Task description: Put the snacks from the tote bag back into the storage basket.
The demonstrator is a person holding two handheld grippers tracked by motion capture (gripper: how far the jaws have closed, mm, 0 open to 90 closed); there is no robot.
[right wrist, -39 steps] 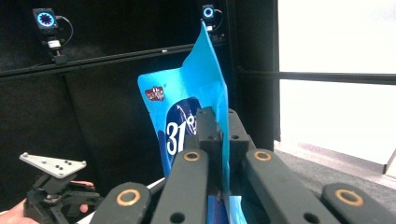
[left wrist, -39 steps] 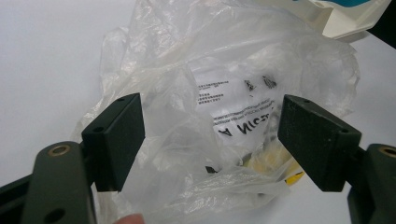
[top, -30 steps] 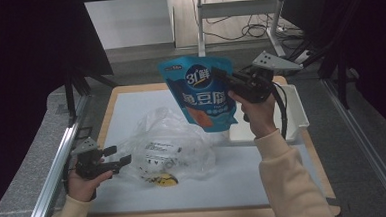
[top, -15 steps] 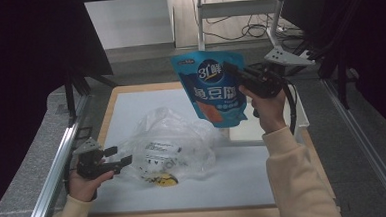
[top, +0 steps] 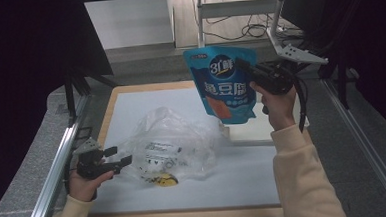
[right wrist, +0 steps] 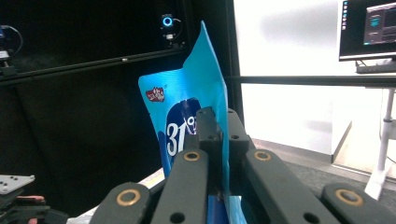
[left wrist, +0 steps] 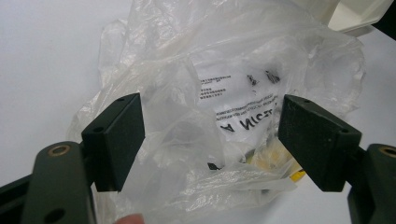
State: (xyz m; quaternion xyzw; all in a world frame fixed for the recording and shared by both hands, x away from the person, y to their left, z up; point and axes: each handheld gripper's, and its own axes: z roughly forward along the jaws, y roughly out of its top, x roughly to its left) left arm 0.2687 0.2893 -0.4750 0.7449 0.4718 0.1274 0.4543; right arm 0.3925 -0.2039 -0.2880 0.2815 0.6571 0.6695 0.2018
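While your right gripper [top: 243, 67] is clamping the blue pouch [top: 225, 84] by its upper edge, you are holding it in the air at the upper right of the high view, above the far right part of the table [top: 235, 186], with its printed face turned toward the camera. Along the right gripper view, the two jaws are pressing together on the pouch [right wrist: 187, 121], which is rising thin and upright between them at the centre of the frame. Your left gripper [top: 114, 162] is sitting low at the lower left of the high view, jaws spread wide, pointing at the clear bag [top: 170, 147] that is lying crumpled in the middle of the table. From the left gripper view, the bag [left wrist: 224, 93] is lying between and beyond the parted jaws, with a white printed label and something yellow showing through the plastic. A white tray [top: 262, 130] is resting on the table behind the hanging pouch.
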